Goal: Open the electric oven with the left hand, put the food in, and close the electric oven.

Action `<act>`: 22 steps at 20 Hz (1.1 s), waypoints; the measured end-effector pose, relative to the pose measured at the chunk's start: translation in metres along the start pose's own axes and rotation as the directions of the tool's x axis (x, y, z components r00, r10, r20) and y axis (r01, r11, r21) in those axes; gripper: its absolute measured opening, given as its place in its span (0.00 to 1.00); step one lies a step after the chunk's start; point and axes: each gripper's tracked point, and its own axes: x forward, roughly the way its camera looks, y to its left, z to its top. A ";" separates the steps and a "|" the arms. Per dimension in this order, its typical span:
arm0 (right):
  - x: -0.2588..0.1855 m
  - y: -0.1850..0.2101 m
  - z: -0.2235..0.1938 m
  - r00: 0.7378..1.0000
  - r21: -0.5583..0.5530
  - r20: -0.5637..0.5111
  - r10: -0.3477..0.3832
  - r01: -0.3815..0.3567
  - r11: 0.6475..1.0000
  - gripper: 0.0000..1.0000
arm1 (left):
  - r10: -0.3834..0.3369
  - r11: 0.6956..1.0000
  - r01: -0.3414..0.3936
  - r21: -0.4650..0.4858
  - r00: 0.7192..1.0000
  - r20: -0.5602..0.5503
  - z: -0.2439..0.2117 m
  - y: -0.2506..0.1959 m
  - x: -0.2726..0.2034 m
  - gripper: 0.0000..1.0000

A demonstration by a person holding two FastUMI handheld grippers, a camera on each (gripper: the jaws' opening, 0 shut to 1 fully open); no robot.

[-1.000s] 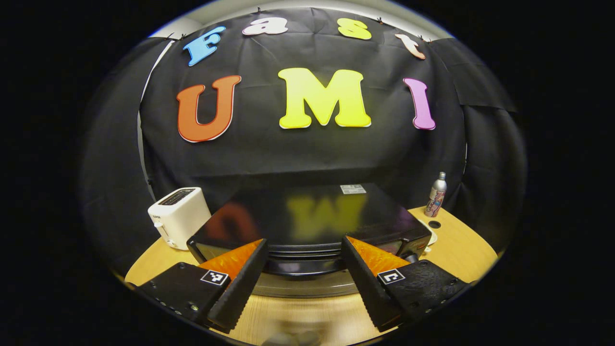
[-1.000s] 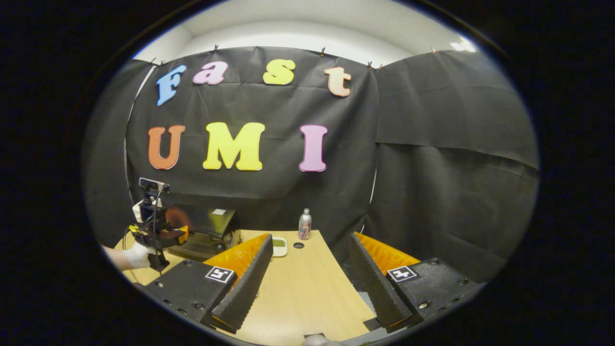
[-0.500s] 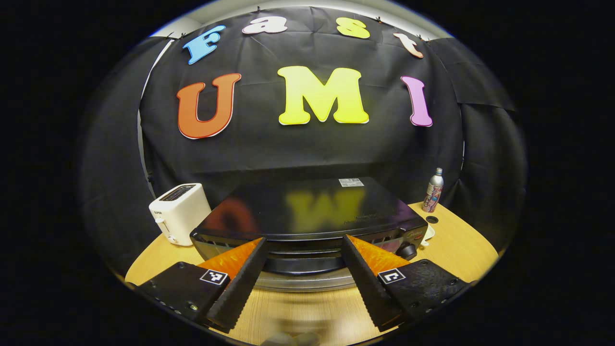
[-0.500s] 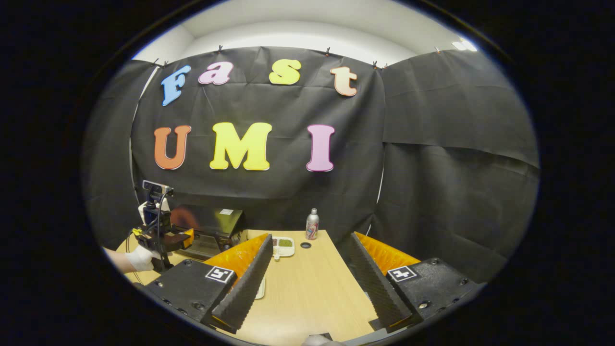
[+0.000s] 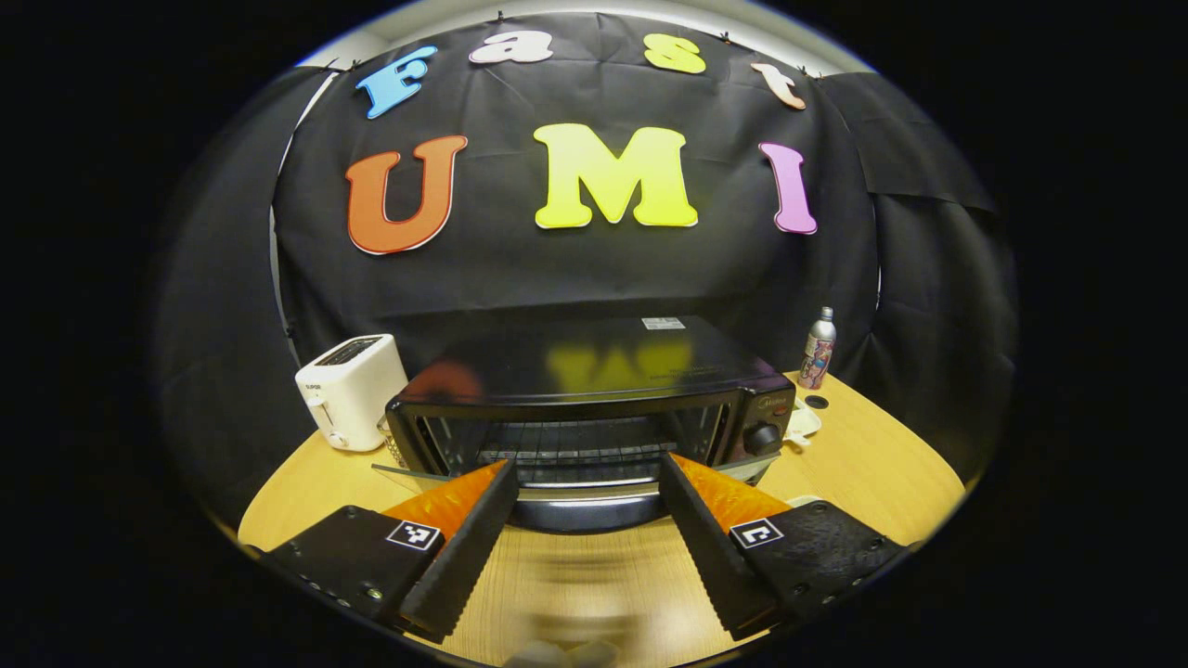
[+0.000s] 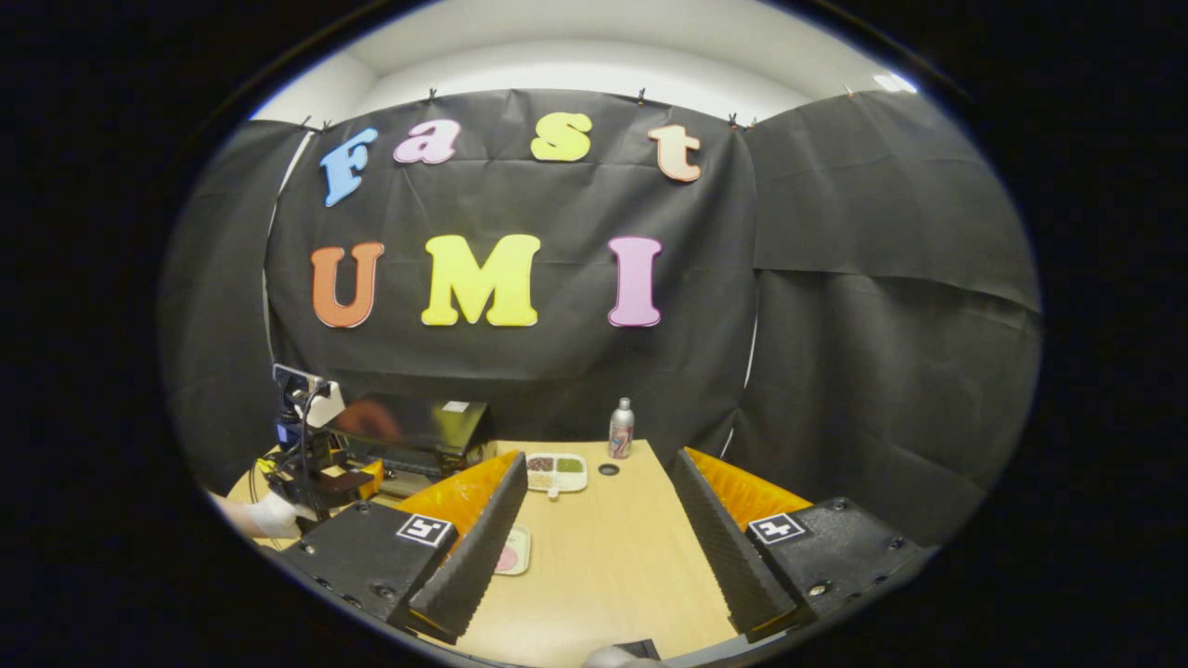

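Fingers of the left gripper (image 5: 587,533) are spread wide, nothing held, facing the electric oven (image 5: 594,399) with its door (image 5: 575,492) dropped open. Right gripper (image 6: 594,538) is likewise spread and empty over the desk (image 6: 603,557); a food tray (image 6: 555,471) is seen near the far edge.

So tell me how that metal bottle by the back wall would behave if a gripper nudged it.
The bottle stands upright, tall and narrow, so a push near its top would probably tip it. Once down, its round body would likely roll across the table. Its smooth metallic surface may be slippery.
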 end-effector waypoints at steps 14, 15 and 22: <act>-0.017 -0.005 -0.016 1.000 -0.007 -0.024 0.002 -0.002 1.000 0.96 | -0.003 1.000 0.003 -0.003 0.991 -0.132 -0.082 -0.003 -0.043 0.96; -0.017 -0.004 -0.017 1.000 -0.007 -0.025 0.005 -0.005 1.000 0.96 | -0.003 1.000 0.003 -0.005 0.990 -0.142 -0.089 -0.003 -0.044 0.97; -0.019 -0.007 -0.024 0.999 -0.024 -0.045 -0.003 0.001 1.000 0.96 | -0.006 1.000 0.006 0.000 0.974 -0.224 -0.133 -0.004 -0.046 0.97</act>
